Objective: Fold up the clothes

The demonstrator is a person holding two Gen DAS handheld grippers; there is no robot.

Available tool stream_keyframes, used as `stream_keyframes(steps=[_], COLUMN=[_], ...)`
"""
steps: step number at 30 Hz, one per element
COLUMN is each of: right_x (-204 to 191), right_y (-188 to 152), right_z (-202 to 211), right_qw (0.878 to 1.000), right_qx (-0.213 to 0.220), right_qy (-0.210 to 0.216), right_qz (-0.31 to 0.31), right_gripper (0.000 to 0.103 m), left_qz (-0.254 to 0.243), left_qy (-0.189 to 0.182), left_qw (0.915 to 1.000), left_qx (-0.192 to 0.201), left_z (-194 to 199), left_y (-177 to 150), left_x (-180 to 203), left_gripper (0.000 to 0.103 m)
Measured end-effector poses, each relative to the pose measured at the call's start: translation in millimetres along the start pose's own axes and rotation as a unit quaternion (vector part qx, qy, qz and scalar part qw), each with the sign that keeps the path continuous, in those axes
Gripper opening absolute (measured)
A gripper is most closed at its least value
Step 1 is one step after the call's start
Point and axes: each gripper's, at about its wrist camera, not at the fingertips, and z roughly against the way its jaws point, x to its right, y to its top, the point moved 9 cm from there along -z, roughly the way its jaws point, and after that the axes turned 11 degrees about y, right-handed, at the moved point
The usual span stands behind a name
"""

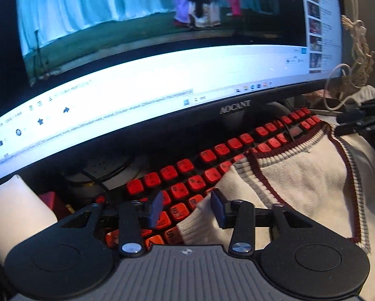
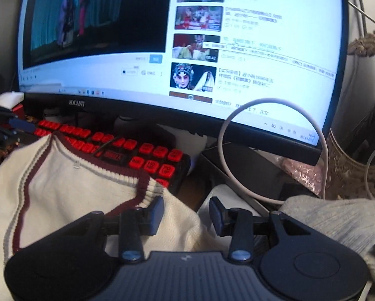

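**A:** Where does the garment lie, and how do my jaws stand?

**B:** The white sweater (image 1: pixel 305 183), trimmed in maroon, is draped across the right part of the red keyboard (image 1: pixel 187 183), its V-neck toward the monitor (image 1: pixel 162 75). My left gripper (image 1: pixel 187 209) stands partly open, holding nothing; a ribbed cuff (image 1: pixel 200 228) lies below and between its pads, which do not press on it. My right gripper (image 2: pixel 186 214) is likewise partly open and empty, over the sweater's right edge, near the keyboard's right end.

**A:** What could go wrong from here?

**B:** Three hazards, I judge. Closing low could catch a keycap along with the knit. Dragging cloth across the keys may shift the keyboard or press keys. The white cable (image 2: pixel 275 150) looping at the monitor's foot, near my right side, could snag if I sweep outward. The grey cloth (image 2: pixel 337 220) beside my right jaws might be gathered by mistake.
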Motion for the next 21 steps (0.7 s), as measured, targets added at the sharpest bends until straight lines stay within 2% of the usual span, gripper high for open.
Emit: stream_keyframes(steps=[4, 6, 8, 10, 13, 14, 15, 18, 21], right_x=[1, 0, -1, -1, -2, -1, 1, 3, -4], right_y=[2, 3, 1, 0, 0, 0, -1, -2, -4], right_z=[4, 4, 1, 0, -3, -3, 1, 3, 7], right_qw=[1.0, 1.0, 1.0, 1.0, 1.0, 1.0, 1.0, 0.999, 0.999], right_qx=[0.01, 0.01, 0.004, 0.002, 0.002, 0.003, 0.004, 0.006, 0.002], right_qy=[0.002, 0.004, 0.007, 0.006, 0.007, 0.008, 0.009, 0.011, 0.023], right_qz=[-0.015, -0.016, -0.016, -0.014, -0.017, -0.019, -0.023, -0.036, -0.029], right_gripper=[0.039, 0.039, 0.039, 0.039, 0.039, 0.039, 0.039, 0.037, 0.018], left_qz=[0.004, -0.011, -0.038, -0.048, -0.04, -0.038, -0.039, -0.065, -0.109], left_qy=[-0.022, -0.031, -0.02, -0.009, -0.005, -0.005, -0.009, -0.007, 0.02], left_qw=[0.9997, 0.9995, 0.999, 0.9987, 0.999, 0.9991, 0.999, 0.9978, 0.9938], left_qx=[0.013, 0.002, -0.015, -0.013, -0.019, -0.019, -0.019, -0.014, 0.004], left_z=[12, 10, 2, 0, -3, -3, -2, 3, 8], left_y=[2, -1, -6, -5, -4, -4, -4, -6, -10], left_x=[2, 8, 15, 18, 18, 17, 19, 30, 41], left_gripper=[0.039, 0.039, 0.041, 0.045, 0.045, 0.043, 0.034, 0.015, 0.011])
